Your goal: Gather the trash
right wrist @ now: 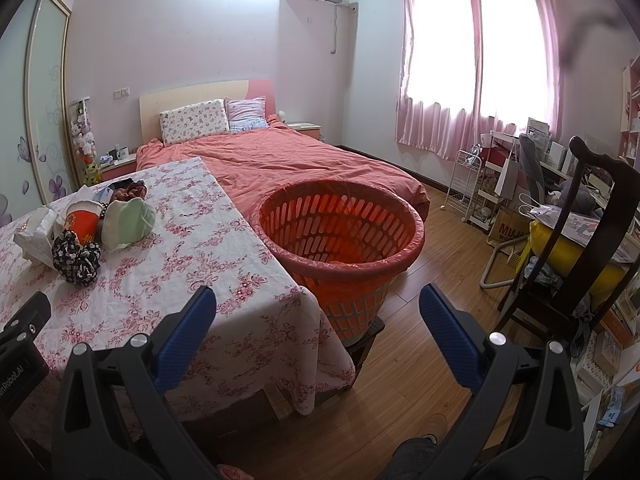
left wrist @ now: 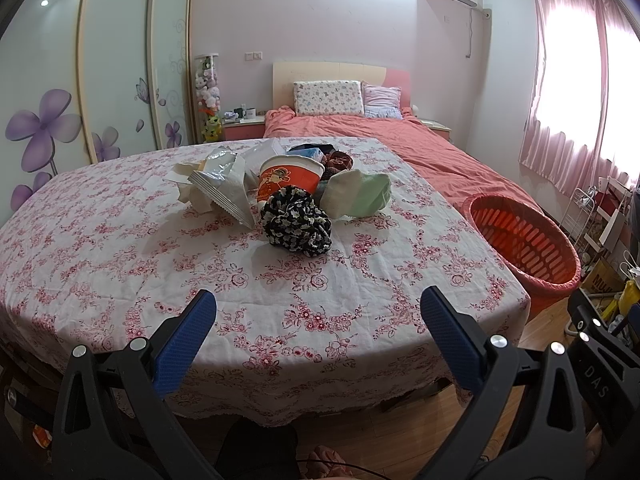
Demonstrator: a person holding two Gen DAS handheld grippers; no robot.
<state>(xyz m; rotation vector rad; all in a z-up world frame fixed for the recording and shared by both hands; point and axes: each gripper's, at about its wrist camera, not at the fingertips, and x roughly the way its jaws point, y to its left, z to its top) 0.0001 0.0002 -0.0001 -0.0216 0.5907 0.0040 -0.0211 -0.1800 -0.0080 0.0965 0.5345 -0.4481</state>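
Note:
A pile of trash and cloth lies mid-table on the floral tablecloth [left wrist: 120,264]: a silver snack bag [left wrist: 224,184], crumpled white paper [left wrist: 192,192], a red paper cup [left wrist: 290,180], a black floral cloth [left wrist: 296,220] and a pale green cloth [left wrist: 358,194]. An orange slatted basket [right wrist: 340,236] lined with a red bag stands to the right of the table. My left gripper [left wrist: 318,332] hangs open over the table's near edge, well short of the pile. My right gripper [right wrist: 318,332] is open too, between the table corner and the basket, holding nothing.
A bed [right wrist: 280,156] with a coral cover lies behind the table. A dark wooden chair [right wrist: 592,240] with a yellow cushion, a white wire cart [right wrist: 468,184] and boxes crowd the right side. Wood floor [right wrist: 432,280] runs right of the basket. A wardrobe [left wrist: 100,80] fills the left wall.

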